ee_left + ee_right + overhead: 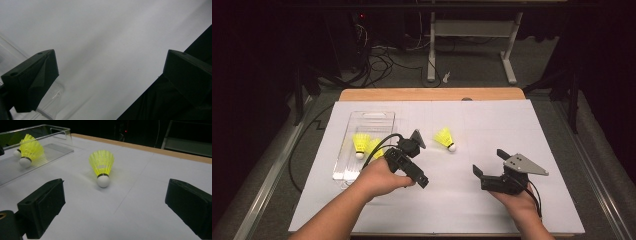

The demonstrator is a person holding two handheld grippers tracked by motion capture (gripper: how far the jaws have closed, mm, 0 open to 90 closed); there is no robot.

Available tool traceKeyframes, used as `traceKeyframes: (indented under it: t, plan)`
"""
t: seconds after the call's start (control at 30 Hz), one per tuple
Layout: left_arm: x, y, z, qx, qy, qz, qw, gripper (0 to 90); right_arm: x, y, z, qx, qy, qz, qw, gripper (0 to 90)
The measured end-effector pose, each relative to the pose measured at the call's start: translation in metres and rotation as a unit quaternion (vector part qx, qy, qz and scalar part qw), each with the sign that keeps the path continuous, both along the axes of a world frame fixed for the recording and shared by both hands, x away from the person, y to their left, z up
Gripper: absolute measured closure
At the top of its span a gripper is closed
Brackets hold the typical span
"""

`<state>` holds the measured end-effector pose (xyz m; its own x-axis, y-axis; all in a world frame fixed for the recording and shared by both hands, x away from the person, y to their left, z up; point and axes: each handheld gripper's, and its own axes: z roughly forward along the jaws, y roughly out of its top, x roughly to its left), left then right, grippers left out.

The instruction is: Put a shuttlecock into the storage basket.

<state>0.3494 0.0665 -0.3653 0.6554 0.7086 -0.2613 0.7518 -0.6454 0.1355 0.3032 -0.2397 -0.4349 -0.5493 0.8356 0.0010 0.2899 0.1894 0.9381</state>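
Observation:
A yellow shuttlecock (445,138) with a white cork lies on the white sheet (492,120) near the middle of the table. In the right gripper view this shuttlecock (101,166) lies ahead of the jaws, cork toward me. Two more yellow shuttlecocks (360,144) (375,147) lie in a clear plastic tray (372,115) at the left. My left gripper (412,167) hangs just right of the tray, open and empty, over bare sheet (111,53). My right gripper (489,162) rests at the front right, open and empty, a short way from the loose shuttlecock (115,183).
The tray's clear wall (62,130) and a shuttlecock inside it (30,150) stand at the far left of the right gripper view. A corner of the tray (53,100) sits beside the left jaw. A wooden table edge (432,94) runs along the back; cables lie on the floor beyond.

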Motion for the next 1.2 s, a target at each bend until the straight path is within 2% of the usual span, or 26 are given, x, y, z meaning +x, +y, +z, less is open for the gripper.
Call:
traceKeyframes:
  t: [0.33,0.67,0.83,1.1,1.2]
  plan:
    - [-0.001,-0.001,-0.001,-0.002,0.0,-0.004,1.0,1.0,0.03,0.021,-0.004,-0.017,0.024,0.006,0.9996,10.2]
    - [-0.002,-0.002,-0.002,-0.003,-0.001,-0.009,1.0,1.4,0.057,0.037,-0.01,-0.009,0.058,-0.003,0.9983,20.1]
    - [-0.002,0.001,-0.003,-0.003,0.001,-0.008,1.0,1.6,0.068,0.047,-0.017,-0.014,0.072,0.0,0.9973,23.5]
    - [-0.004,0.002,0.0,-0.007,-0.003,-0.008,0.9999,1.7,0.084,0.063,-0.027,-0.029,0.09,0.008,0.9955,41.2]
    - [-0.005,0.005,0.001,-0.006,-0.006,-0.006,0.9999,1.8,0.089,0.071,-0.029,-0.045,0.093,0.007,0.9947,45.3]
